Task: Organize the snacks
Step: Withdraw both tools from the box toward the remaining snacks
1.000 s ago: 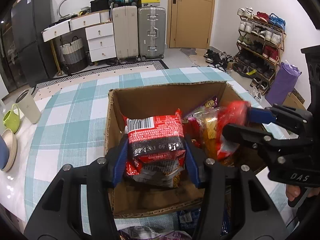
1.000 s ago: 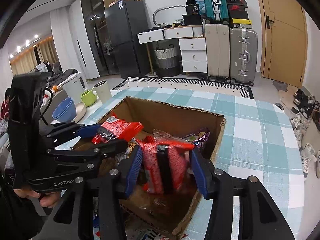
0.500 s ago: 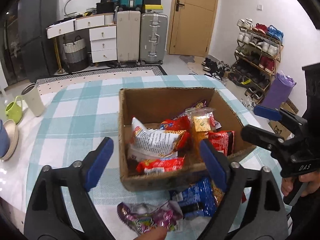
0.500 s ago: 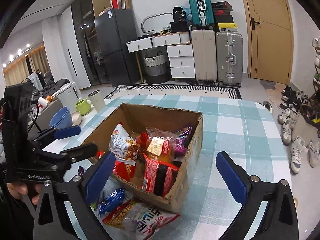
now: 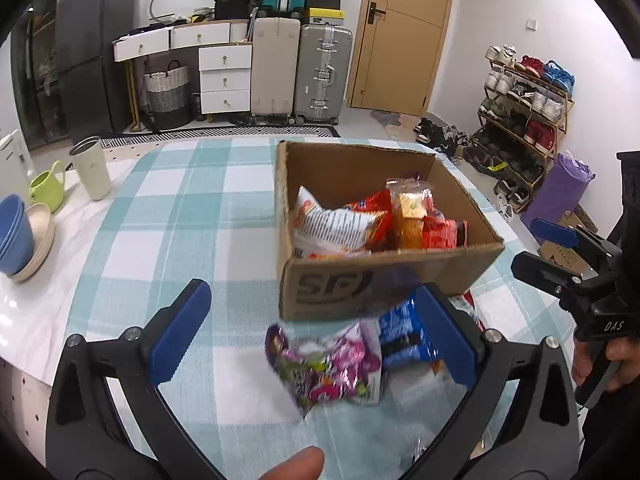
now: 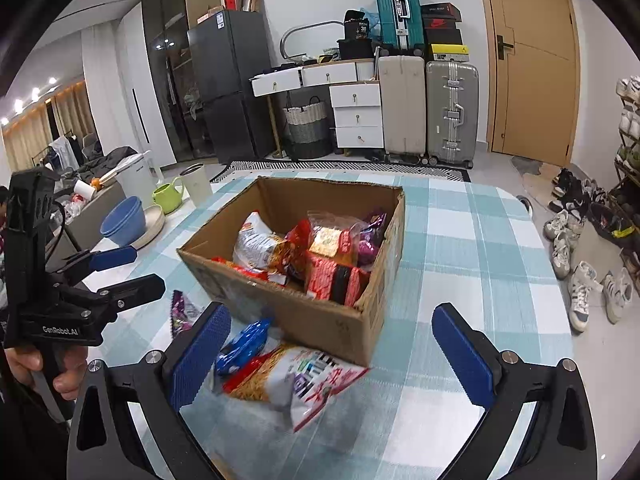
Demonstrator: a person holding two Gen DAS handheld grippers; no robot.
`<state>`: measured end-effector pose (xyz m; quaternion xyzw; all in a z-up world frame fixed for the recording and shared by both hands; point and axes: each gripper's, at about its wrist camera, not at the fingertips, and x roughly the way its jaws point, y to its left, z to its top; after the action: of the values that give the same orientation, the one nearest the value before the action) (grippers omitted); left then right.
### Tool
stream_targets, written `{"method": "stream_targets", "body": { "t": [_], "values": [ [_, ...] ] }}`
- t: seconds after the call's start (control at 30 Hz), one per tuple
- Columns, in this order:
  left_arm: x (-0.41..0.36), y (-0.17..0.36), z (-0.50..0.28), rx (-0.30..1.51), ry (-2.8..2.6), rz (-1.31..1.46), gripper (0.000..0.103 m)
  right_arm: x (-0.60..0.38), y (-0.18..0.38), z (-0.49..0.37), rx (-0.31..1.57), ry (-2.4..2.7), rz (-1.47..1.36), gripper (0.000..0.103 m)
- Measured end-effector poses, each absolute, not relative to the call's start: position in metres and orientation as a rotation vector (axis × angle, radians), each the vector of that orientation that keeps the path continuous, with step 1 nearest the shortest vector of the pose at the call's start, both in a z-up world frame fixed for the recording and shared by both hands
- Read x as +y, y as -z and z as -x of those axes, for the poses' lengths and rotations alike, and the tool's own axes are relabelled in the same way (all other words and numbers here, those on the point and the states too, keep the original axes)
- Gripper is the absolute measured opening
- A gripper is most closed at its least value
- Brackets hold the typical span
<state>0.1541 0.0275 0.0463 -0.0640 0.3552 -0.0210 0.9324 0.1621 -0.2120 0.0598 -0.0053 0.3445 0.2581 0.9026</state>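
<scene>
An open cardboard box [image 5: 340, 284] on the checked tablecloth holds several snack packets, among them a white-and-orange bag [image 5: 340, 224] and a red noodle packet [image 6: 336, 280]. In front of the box lie a purple-pink packet [image 5: 332, 364], a blue packet [image 5: 404, 340] and a white-and-orange packet [image 6: 300, 376]. My left gripper [image 5: 310, 292] hangs over the loose packets. Its jaws are opening and nothing is gripped between them. My right gripper [image 6: 330, 312] stands open before the box's near corner, also holding nothing.
A green mug [image 5: 46, 190], a beige tumbler [image 5: 92, 168] and stacked blue and cream bowls [image 5: 18, 236] sit at the table's left edge. A shoe rack [image 5: 524, 104] stands to the right. A person's fingertip [image 5: 296, 464] shows at the bottom.
Both grippers let go of the packets they held inside the box, opened wide and drew back toward me. Those packets now lie in the box.
</scene>
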Motion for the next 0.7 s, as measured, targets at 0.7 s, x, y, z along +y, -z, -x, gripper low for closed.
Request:
{"method": "stream_targets", "body": {
  "t": [0.7],
  "values": [
    [0.023,-0.044,-0.059,0.723,-0.019,0.08,0.102,-0.227,-0.035,-0.08,0.754,-0.533,0.006,0.102]
  ]
}}
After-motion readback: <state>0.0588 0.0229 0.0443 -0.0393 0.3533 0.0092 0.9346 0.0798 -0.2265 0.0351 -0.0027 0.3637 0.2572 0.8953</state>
